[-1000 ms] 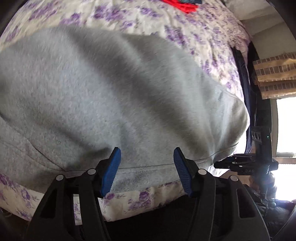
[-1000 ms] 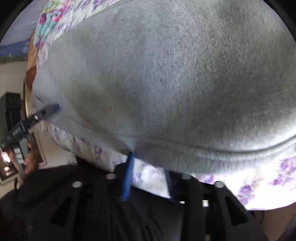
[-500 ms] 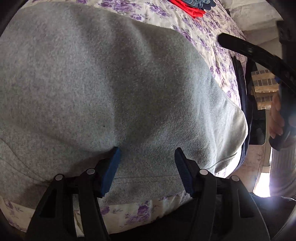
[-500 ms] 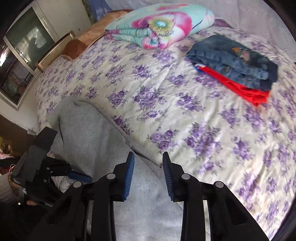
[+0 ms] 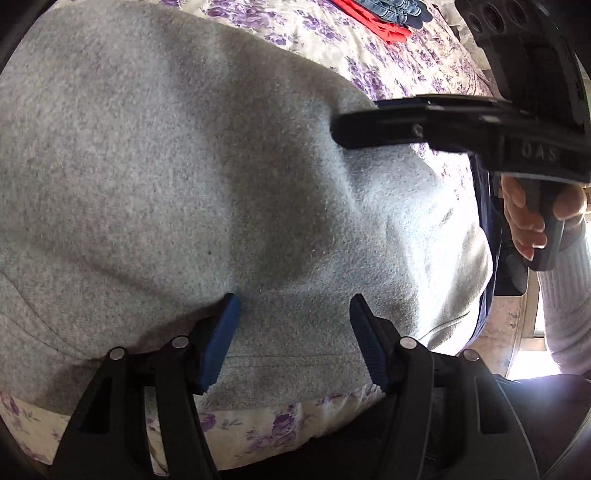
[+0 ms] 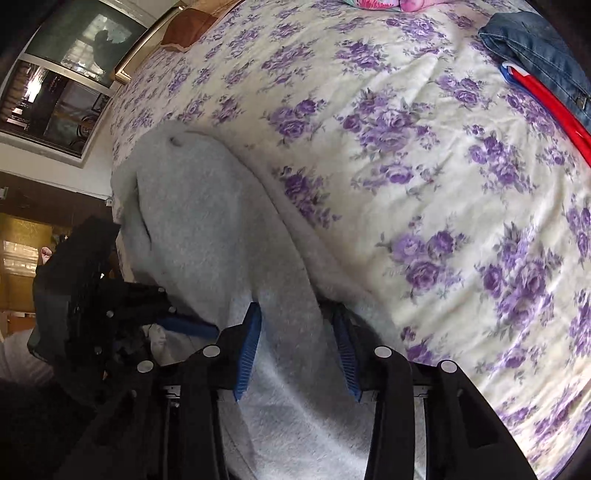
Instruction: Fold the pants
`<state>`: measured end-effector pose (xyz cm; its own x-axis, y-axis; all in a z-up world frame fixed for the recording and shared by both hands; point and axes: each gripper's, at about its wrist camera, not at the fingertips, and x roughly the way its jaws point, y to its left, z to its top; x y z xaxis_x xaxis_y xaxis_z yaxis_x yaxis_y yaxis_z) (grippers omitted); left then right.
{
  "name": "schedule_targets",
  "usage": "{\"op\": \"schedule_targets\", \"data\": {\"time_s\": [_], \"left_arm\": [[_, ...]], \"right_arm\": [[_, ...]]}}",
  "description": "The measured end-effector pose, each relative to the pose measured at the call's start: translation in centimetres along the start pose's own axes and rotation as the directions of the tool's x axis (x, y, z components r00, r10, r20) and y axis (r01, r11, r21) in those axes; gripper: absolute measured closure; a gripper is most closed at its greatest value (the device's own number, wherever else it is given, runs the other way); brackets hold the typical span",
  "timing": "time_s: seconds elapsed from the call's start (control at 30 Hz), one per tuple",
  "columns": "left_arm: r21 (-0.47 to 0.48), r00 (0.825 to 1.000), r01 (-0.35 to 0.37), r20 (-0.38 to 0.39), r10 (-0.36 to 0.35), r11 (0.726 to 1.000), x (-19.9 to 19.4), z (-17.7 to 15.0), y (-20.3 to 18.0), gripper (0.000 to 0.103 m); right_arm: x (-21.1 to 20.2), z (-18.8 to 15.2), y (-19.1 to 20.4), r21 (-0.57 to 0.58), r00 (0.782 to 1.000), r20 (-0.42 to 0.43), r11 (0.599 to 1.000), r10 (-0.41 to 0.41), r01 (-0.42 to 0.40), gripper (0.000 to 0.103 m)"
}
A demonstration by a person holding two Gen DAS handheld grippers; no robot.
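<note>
Grey fleece pants (image 5: 192, 177) lie spread on a bed with a purple flowered sheet (image 5: 388, 55). My left gripper (image 5: 293, 306) is open, its blue fingertips resting on the cloth near the hem at the bed's front edge. My right gripper (image 6: 297, 314) is open over the pants (image 6: 207, 236), a raised ridge of cloth running between its blue pads. In the left wrist view the right gripper (image 5: 424, 127) reaches in from the right above the pants. In the right wrist view the left gripper (image 6: 110, 314) sits at the left.
A folded stack of blue jeans (image 6: 543, 48) on a red garment (image 6: 554, 107) lies on the far side of the bed. A colourful pillow (image 6: 388, 3) is at the head. A television (image 6: 70, 44) stands beyond the bed's left side.
My right gripper has lowered and moved in over the pants, with cloth now between its pads. The left gripper stays open at the hem.
</note>
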<state>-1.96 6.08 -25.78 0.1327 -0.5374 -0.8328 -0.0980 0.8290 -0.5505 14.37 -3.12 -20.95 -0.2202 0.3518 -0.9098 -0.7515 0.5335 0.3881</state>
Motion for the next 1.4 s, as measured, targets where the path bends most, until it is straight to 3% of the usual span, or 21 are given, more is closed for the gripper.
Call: {"op": "schedule_targets", "data": {"time_s": [0.17, 0.23, 0.33, 0.4, 0.43, 0.47, 0.53, 0.6, 0.67, 0.73, 0.8, 0.83, 0.87, 0.93, 1.0, 1.03, 1.07, 1.1, 1.2, 1.3, 1.4], "left_arm": [[-0.006, 1.0, 0.008, -0.002, -0.008, 1.0, 0.3, 0.1, -0.2, 0.041], [-0.007, 1.0, 0.016, -0.005, -0.016, 1.0, 0.5, 0.3, -0.3, 0.038], [-0.004, 1.0, 0.007, -0.022, -0.007, 1.0, 0.7, 0.7, -0.6, 0.036], [0.005, 1.0, 0.001, -0.03, -0.001, 1.0, 0.7, 0.8, -0.8, 0.036], [0.007, 1.0, 0.002, -0.031, -0.002, 1.0, 0.7, 0.9, -0.8, 0.036], [0.005, 0.999, 0.006, -0.032, -0.006, 1.0, 0.7, 0.9, -0.8, 0.036], [0.001, 0.999, 0.016, -0.032, -0.016, 1.0, 0.8, 0.8, -0.6, 0.036], [-0.001, 0.999, 0.02, -0.035, -0.02, 1.0, 0.8, 0.9, -0.6, 0.036], [-0.001, 0.999, 0.019, -0.038, -0.019, 1.0, 0.8, 1.0, -0.6, 0.036], [0.003, 0.999, 0.014, -0.038, -0.014, 1.0, 0.7, 1.1, -0.6, 0.036], [0.012, 0.999, 0.004, -0.038, -0.004, 1.0, 0.9, 1.1, -0.7, 0.036], [0.019, 0.999, -0.001, -0.037, 0.002, 1.0, 1.1, 1.1, -0.8, 0.034], [0.024, 0.999, -0.007, -0.038, 0.008, 1.0, 1.1, 1.2, -1.0, 0.034], [0.019, 0.999, -0.011, -0.049, 0.012, 1.0, 1.2, 1.1, -1.3, 0.033], [0.026, 0.998, -0.016, -0.057, 0.018, 1.0, 0.8, 1.1, -1.5, 0.034], [0.031, 0.998, -0.025, -0.055, 0.027, 0.999, 0.5, 1.2, -1.9, 0.034], [0.041, 0.998, -0.04, -0.046, 0.042, 0.998, 0.0, 1.3, -2.4, 0.034], [0.057, 0.998, -0.046, -0.03, 0.048, 0.997, -0.7, 1.5, -3.0, 0.035], [0.112, 0.999, 0.006, 0.033, -0.009, 0.994, -3.0, 3.2, -5.2, 0.035], [0.172, 0.999, 0.013, 0.049, -0.022, 0.985, -2.7, 5.9, -7.0, 0.037], [0.208, 1.0, 0.024, -0.001, -0.025, 0.978, 0.0, 8.9, -7.8, 0.066]], "right_arm": [[2.1, 0.6, -1.2, 0.007, 0.983, -0.169, 0.997, 0.075, -0.075, 0.061], [1.9, 1.0, -1.3, 0.022, 0.984, -0.139, 0.994, 0.111, -0.109, 0.061], [0.5, 2.6, -1.8, 0.073, 0.988, -0.009, 0.986, 0.153, -0.152, 0.061], [-0.7, 3.0, -2.6, 0.082, 0.99, 0.033, 0.986, 0.141, -0.143, 0.071], [-0.9, 2.9, -3.0, 0.091, 0.989, 0.037, 0.985, 0.145, -0.148, 0.084], [-1.0, 2.7, -3.4, 0.092, 0.99, 0.035, 0.986, 0.136, -0.139, 0.09], [-1.0, 2.3, -3.9, 0.081, 0.992, 0.045, 0.989, 0.121, -0.125, 0.091], [-1.3, 2.0, -3.5, 0.057, 0.996, 0.063, 0.996, 0.065, -0.069, 0.093], [-1.3, 2.3, -1.8, 0.005, 0.996, 0.073, 0.999, -0.054, 0.054, 0.093], [-0.7, 2.5, -0.8, -0.029, 0.982, 0.066, 0.984, -0.175, 0.177, 0.094], [1.8, 2.9, -1.8, -0.014, 0.973, 0.014, 0.973, -0.232, 0.232, 0.093], [3.3, 3.1, -2.3, -0.005, 0.973, 0.001, 0.973, -0.233, 0.233, 0.092], [3.2, 3.1, -2.1, -0.018, 0.974, 0.055, 0.975, -0.222, 0.223, 0.092], [2.8, 3.2, -2.3, -0.052, 0.979, 0.035, 0.977, -0.203, 0.204, 0.092], [0.9, 2.7, -3.0, -0.004, 0.989, 0.023, 0.989, -0.144, 0.144, 0.09], [-0.5, 2.2, -3.2, 0.011, 0.988, 0.039, 0.989, -0.146, 0.146, 0.08], [-2.2, 1.6, -3.2, 0.012, 0.98, 0.069, 0.983, -0.185, 0.185, 0.06], [-3.9, 0.8, -3.1, 0.01, 0.964, 0.112, 0.97, -0.243, 0.243, 0.057], [-8.7, -2.4, -3.2, 0.068, 0.912, 0.198, 0.934, -0.358, 0.352, 0.057], [-11.7, -6.4, -3.9, 0.176, 0.904, 0.242, 0.932, -0.353, 0.317, 0.07], [-11.6, -9.7, -3.0, 0.248, 0.909, 0.238, 0.926, -0.343, 0.284, 0.078]]}}
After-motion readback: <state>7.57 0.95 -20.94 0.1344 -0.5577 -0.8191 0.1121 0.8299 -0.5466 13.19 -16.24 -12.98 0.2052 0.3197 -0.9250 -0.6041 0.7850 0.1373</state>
